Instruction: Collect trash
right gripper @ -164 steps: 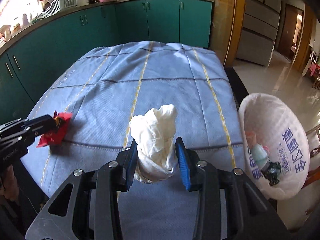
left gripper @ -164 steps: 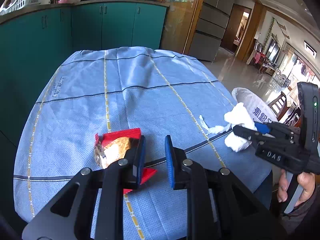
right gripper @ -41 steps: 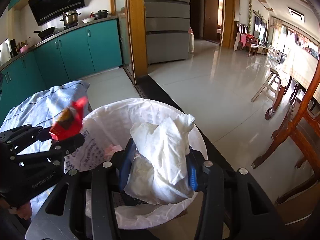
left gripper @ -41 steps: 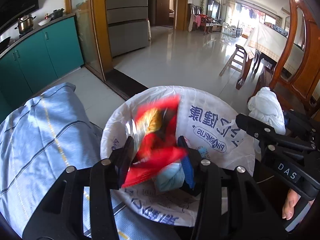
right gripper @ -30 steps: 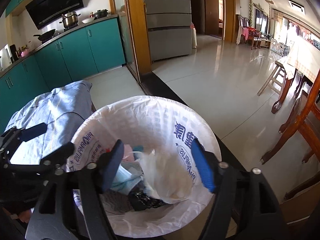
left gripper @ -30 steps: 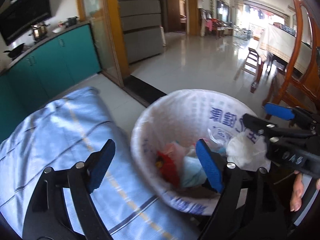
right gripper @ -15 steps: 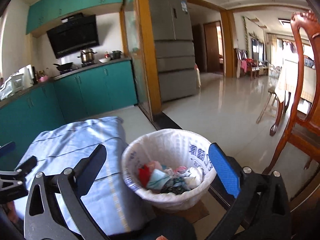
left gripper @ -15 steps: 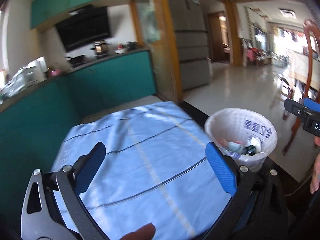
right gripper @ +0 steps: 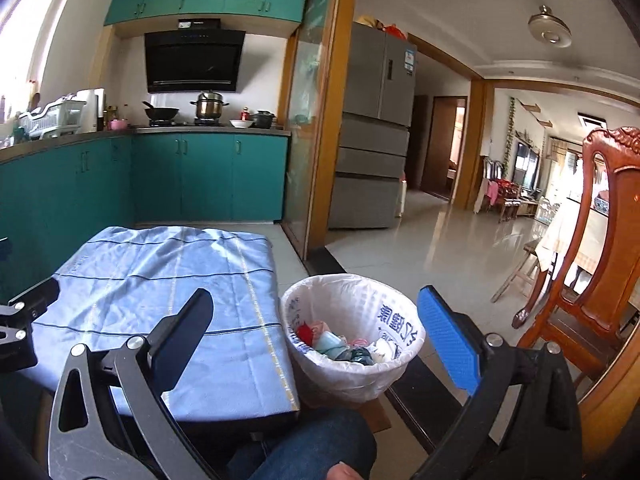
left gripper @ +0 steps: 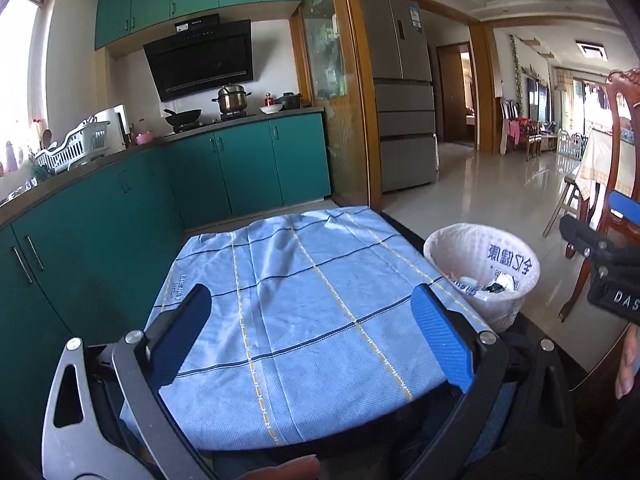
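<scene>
Blue-padded left claw [left gripper: 312, 330] and right claw [right gripper: 314, 332] have just spread wide, both empty; crumpled trash [right gripper: 340, 344] lies in the white-lined round bin [right gripper: 352, 380] beside the blue-clothed table [left gripper: 304, 304]; collecting looks finished, so next only a check for leftovers

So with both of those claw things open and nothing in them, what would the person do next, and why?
Probably just lower both and stop. The left gripper and right gripper stand open and hold nothing, the blue tablecloth shows no litter on the part in view, and the red wrapper and white tissue lie in the lined bin.
</scene>
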Demonstrator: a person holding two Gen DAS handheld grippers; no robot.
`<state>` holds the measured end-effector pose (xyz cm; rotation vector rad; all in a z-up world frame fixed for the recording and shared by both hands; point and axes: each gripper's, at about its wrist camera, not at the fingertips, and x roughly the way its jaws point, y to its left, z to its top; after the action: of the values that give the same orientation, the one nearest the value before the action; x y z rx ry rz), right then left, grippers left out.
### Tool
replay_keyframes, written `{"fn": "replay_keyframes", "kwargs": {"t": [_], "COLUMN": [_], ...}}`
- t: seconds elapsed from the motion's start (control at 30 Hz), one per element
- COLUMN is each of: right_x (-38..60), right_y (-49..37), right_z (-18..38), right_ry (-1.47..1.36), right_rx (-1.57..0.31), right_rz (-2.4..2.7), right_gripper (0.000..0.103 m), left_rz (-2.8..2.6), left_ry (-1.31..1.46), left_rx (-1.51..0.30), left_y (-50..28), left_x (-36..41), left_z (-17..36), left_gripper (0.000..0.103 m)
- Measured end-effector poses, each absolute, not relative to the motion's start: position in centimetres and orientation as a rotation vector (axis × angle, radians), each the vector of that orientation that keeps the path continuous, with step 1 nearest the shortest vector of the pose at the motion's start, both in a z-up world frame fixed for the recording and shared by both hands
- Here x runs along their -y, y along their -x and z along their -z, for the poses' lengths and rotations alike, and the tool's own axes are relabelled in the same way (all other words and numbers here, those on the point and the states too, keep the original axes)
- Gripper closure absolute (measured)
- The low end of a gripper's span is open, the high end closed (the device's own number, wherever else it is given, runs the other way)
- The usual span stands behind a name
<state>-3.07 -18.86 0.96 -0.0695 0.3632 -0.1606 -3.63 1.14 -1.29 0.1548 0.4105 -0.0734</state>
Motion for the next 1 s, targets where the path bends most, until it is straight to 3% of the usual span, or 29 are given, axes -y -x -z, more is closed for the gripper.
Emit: {"fn": "replay_keyframes", "kwargs": {"t": [1.0], "right_x": [18.5], "right_y": [3.9], "right_z": [-1.3], "right_ry": [0.073], "right_rx": [-0.362], "right_rz": [0.191], "right_gripper": [0.003], "left_rz": [0.058], "left_ry": [-0.138], "left_rx": [-0.370], "left_y": [5.4], "left_x": [-2.4], "left_z": [-1.1], "left_gripper": [0.003]}}
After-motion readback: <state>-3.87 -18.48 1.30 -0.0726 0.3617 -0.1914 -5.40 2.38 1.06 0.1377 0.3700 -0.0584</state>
